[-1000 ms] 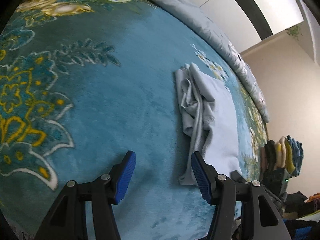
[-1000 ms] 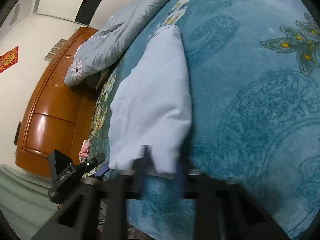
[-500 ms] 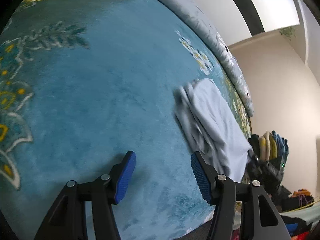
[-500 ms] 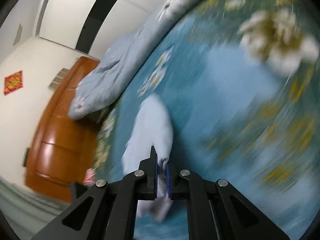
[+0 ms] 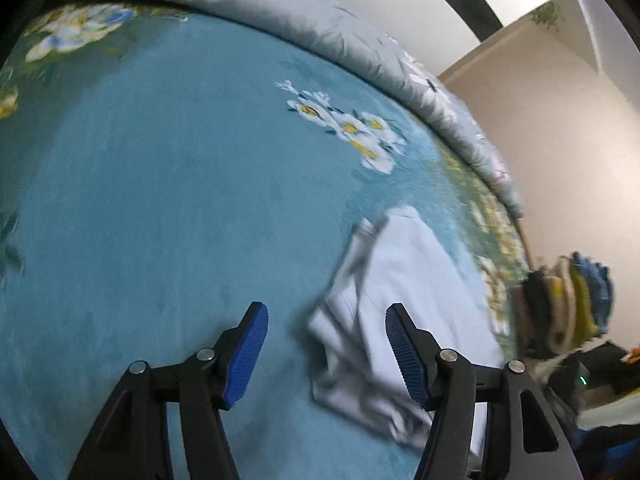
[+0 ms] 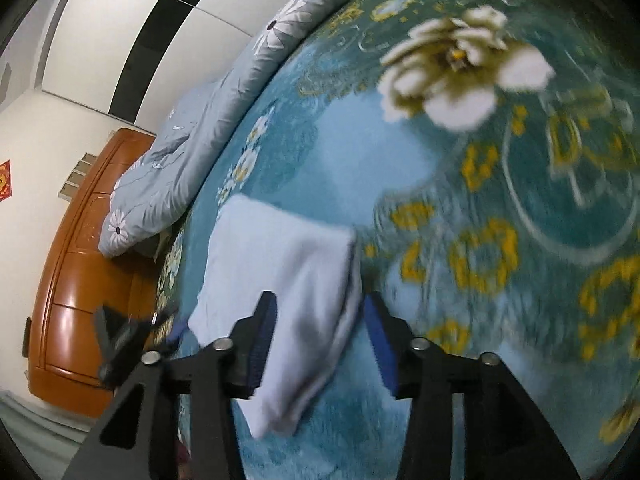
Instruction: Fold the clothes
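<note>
A folded pale blue-white garment (image 5: 404,304) lies on the teal floral blanket (image 5: 160,200), near the bed's edge. My left gripper (image 5: 326,354) is open, its blue pads wide apart; the garment's rumpled layered edge sits just ahead, between and right of the fingers. In the right wrist view the same garment (image 6: 280,264) lies flat. My right gripper (image 6: 320,336) is open, with the garment's near corner lying between its two blue pads. The pads do not clamp the cloth.
A grey flowered duvet (image 5: 320,28) is bunched along the far side of the bed. A wooden headboard (image 6: 76,280) stands at the left in the right wrist view. A stack of coloured items (image 5: 568,300) sits beyond the bed's edge at the right.
My right gripper, shut on the garment half a second ago, has opened and let it go; the garment now lies flat. My left gripper has swung right, bringing the garment between its fingers.
</note>
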The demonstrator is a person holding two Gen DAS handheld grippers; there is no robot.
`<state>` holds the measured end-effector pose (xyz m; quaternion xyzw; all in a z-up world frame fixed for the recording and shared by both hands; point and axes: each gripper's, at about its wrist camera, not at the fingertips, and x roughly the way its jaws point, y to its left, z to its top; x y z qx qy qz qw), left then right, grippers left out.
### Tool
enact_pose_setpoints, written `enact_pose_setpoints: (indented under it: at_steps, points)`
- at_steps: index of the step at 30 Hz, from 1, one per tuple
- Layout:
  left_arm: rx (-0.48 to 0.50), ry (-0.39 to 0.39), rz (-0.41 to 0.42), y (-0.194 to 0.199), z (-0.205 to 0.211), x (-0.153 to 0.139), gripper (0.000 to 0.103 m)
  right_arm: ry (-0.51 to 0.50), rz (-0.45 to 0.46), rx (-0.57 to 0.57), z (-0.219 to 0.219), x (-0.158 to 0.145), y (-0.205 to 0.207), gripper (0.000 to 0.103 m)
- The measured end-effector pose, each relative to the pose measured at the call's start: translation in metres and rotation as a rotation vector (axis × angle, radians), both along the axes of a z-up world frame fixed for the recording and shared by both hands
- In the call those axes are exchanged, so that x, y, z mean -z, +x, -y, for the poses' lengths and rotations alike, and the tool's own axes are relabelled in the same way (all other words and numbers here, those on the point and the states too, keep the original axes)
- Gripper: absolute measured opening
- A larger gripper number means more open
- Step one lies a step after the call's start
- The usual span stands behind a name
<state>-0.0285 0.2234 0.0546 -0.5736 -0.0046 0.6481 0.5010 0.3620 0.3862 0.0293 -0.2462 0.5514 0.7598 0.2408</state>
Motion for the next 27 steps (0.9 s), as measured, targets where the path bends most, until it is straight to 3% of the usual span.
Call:
enact_pose_setpoints:
  at_steps: [3,7,14,15,17,18,19,21,23,27]
  points:
    - [0.035,-0.021,0.056,0.002,-0.016,0.013,0.066,-0.011,0.020,0.006,0.010,0.009,-0.005,0.054]
    - [0.059,-0.001,0.116,0.008,-0.018,0.021,0.069,-0.037,-0.025,0.055,0.018,0.017,-0.013,0.059]
    - [0.088,0.057,0.215,0.021,-0.013,0.029,0.068,-0.075,-0.106,-0.019,0.049,0.024,-0.042,0.060]
    - [0.077,0.063,0.215,0.022,-0.013,0.029,0.065,-0.073,-0.115,-0.024,0.054,0.025,-0.044,0.060]
    - [0.064,0.061,0.214,0.024,-0.011,0.030,0.044,-0.081,-0.135,-0.010,0.057,0.028,-0.044,0.058]
    - [0.060,0.060,0.229,0.024,-0.010,0.033,0.036,-0.073,-0.135,-0.003,0.058,0.027,-0.043,0.049]
    - [0.055,0.063,0.237,0.025,-0.008,0.034,0.028,-0.083,-0.133,0.007,0.056,0.030,-0.041,0.031]
    - [0.046,0.071,0.252,0.026,-0.005,0.036,0.021,-0.106,-0.144,0.021,0.053,0.033,-0.037,0.013]
    - [0.054,0.089,0.256,0.033,0.004,0.033,0.018,-0.131,-0.169,0.030,0.049,0.035,-0.032,0.009]
    - [0.087,0.103,0.237,0.047,0.023,0.025,0.016,-0.088,-0.160,0.041,0.043,0.022,-0.019,0.007]
